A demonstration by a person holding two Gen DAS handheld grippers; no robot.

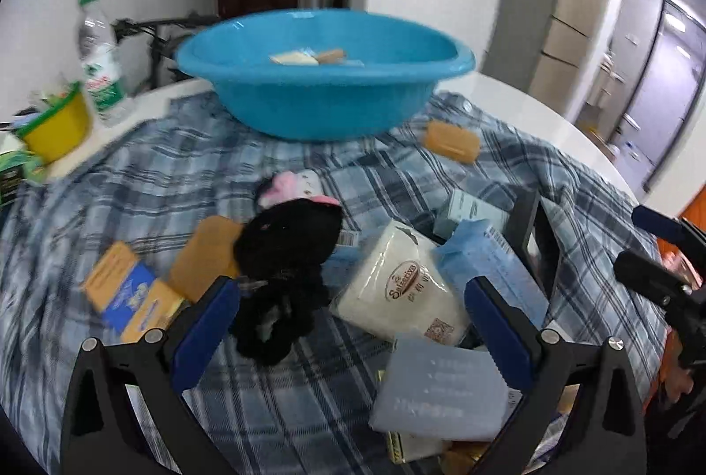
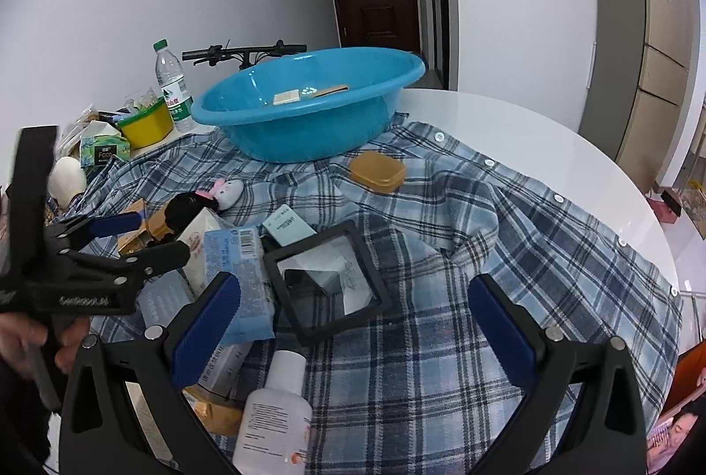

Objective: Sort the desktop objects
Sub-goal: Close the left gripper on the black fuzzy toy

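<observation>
Both of the 2 handheld grippers hang over a cluttered table, fingers spread wide and clamped on nothing. Nearest the left gripper (image 1: pixel 351 325), a grey-blue flat pack (image 1: pixel 441 391) lies low between its fingers, toward the right one; just ahead, a black plush toy (image 1: pixel 287 267) sits beside the left finger, its long axis running away from the camera, and a white tissue pack (image 1: pixel 399 285) lies slightly right of centre. The right gripper (image 2: pixel 353 320) hovers over a white bottle (image 2: pixel 276 409) and a black square frame (image 2: pixel 326 280), the frame lying just ahead between its fingers. The left gripper looks nearer the plush and tissue pack. Farther off, an amber soap box (image 2: pixel 377 171) rests on the plaid shirt (image 2: pixel 485 276), close to the blue basin (image 2: pixel 309 113), which already holds a few small items and looks the likely destination.
</observation>
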